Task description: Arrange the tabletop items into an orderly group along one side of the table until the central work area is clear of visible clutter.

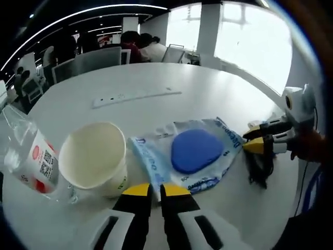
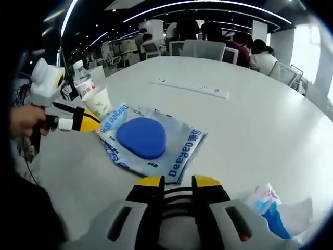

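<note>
In the left gripper view, the left gripper (image 1: pixel 155 190) rises at 6 o'clock with jaws nearly pressed together, pinching nothing. Just beyond lie one paper cup (image 1: pixel 95 159), one clear bottle (image 1: pixel 28 156) with a QR-coded label cut off at 9 o'clock, and one plastic pouch (image 1: pixel 195 153) holding a blue pad, its print too blurred to read. In the right gripper view, the right gripper (image 2: pixel 178 182) shows a small gap between its jaws, holding nothing; the pouch reads "Deeyeo", and a crumpled wrapper (image 2: pixel 276 208) lies half cut off at 4 o'clock on the table (image 2: pixel 250 114).

Low, close views from opposite table edges — both share the blue pouch (image 1: pixel 196 151) (image 2: pixel 141 137).
</note>
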`<state>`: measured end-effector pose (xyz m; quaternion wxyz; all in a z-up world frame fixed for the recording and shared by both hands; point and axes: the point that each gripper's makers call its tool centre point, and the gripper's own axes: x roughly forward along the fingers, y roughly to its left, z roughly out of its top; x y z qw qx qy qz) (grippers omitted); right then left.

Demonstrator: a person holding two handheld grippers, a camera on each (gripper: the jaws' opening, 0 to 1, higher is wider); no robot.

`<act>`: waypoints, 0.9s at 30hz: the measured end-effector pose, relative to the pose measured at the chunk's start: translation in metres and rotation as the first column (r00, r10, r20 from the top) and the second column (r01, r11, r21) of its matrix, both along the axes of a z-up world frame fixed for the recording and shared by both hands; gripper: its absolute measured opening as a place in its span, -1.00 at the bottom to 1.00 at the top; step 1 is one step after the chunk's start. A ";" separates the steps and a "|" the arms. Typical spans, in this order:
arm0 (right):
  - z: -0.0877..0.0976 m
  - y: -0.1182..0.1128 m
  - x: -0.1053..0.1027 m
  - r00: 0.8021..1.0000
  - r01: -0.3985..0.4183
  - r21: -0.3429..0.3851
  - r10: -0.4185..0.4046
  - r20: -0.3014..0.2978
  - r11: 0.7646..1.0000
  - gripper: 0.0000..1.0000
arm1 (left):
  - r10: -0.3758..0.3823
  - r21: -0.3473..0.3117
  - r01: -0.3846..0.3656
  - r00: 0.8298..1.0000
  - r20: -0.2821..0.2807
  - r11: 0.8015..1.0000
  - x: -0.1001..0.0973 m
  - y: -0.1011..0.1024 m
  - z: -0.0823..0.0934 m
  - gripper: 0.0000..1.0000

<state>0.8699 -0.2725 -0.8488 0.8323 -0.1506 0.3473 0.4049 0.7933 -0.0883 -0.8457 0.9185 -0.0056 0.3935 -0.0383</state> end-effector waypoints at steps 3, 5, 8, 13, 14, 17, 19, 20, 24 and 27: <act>0.007 -0.002 0.000 1.000 0.007 0.016 -0.007 0.006 1.000 -0.55 | -0.010 0.000 0.010 1.000 0.008 1.000 -0.003 -0.005 0.003 -0.86; 0.011 -0.003 0.000 1.000 0.011 0.020 -0.011 0.009 1.000 -0.52 | -0.009 0.000 0.009 1.000 0.015 1.000 -0.004 -0.008 0.005 -0.82; 0.019 -0.005 -0.002 1.000 0.013 0.040 -0.014 0.019 0.999 -0.44 | -0.017 0.008 0.017 0.999 0.027 1.000 -0.005 -0.012 0.008 -0.77; 0.028 -0.009 -0.007 0.999 0.018 0.052 -0.020 0.041 0.998 -0.27 | -0.033 0.028 0.032 0.998 0.051 0.999 -0.008 -0.019 0.017 -0.63; 0.027 -0.010 -0.005 0.999 0.018 0.056 -0.021 0.048 0.998 -0.19 | -0.037 0.028 0.035 0.998 0.056 0.999 -0.008 -0.021 0.019 -0.61; 0.037 -0.015 -0.010 0.998 0.018 0.052 -0.022 0.065 0.998 -0.10 | -0.050 0.032 0.048 0.996 0.070 0.998 -0.006 -0.023 0.024 -0.54; 0.042 -0.018 -0.013 0.997 0.021 0.056 -0.025 0.073 0.998 -0.05 | -0.063 0.036 0.060 0.995 0.080 0.998 -0.003 -0.026 0.025 -0.50; 0.040 -0.021 -0.011 0.997 0.030 0.059 -0.034 0.075 0.998 -0.01 | -0.071 0.037 0.068 0.994 0.087 0.997 -0.003 -0.029 0.027 -0.46; 0.048 -0.033 -0.014 0.994 0.063 0.074 -0.069 0.083 0.995 0.11 | -0.098 0.042 0.095 0.990 0.096 0.995 -0.003 -0.039 0.030 -0.36; 0.053 -0.042 -0.016 0.991 0.091 0.078 -0.098 0.091 0.993 0.21 | -0.119 0.040 0.115 0.988 0.100 0.993 -0.004 -0.048 0.030 -0.27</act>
